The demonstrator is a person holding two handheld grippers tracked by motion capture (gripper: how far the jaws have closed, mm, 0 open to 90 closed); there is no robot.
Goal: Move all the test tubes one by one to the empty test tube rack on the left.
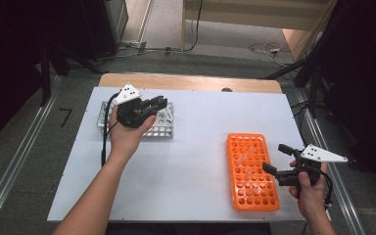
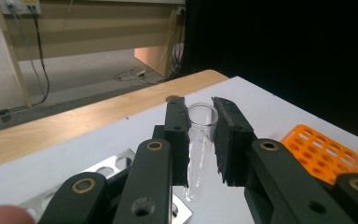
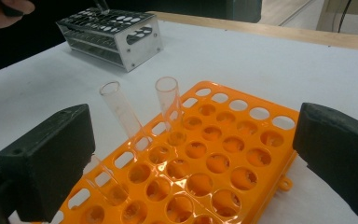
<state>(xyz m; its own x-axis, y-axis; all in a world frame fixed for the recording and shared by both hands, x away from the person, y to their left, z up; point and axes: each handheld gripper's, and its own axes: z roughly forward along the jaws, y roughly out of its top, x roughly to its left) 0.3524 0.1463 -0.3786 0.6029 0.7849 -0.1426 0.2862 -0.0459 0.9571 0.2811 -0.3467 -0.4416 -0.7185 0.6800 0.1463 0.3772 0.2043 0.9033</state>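
Pinching a clear, round-rimmed test tube [image 2: 199,140], the left gripper [image 2: 200,140] holds it upright; right gripper [image 3: 191,163] gapes.

Black left gripper [image 1: 157,103], brass-ringed screws, white three-cornered plate, black cable.

The left gripper [image 2: 200,140] clamps a clear tube [image 2: 199,144] above the metal rack [image 2: 116,165].

I work in a lab: tube racks, orange [image 1: 252,172] and metal [image 1: 162,122], on my white tabletop [image 1: 200,127].
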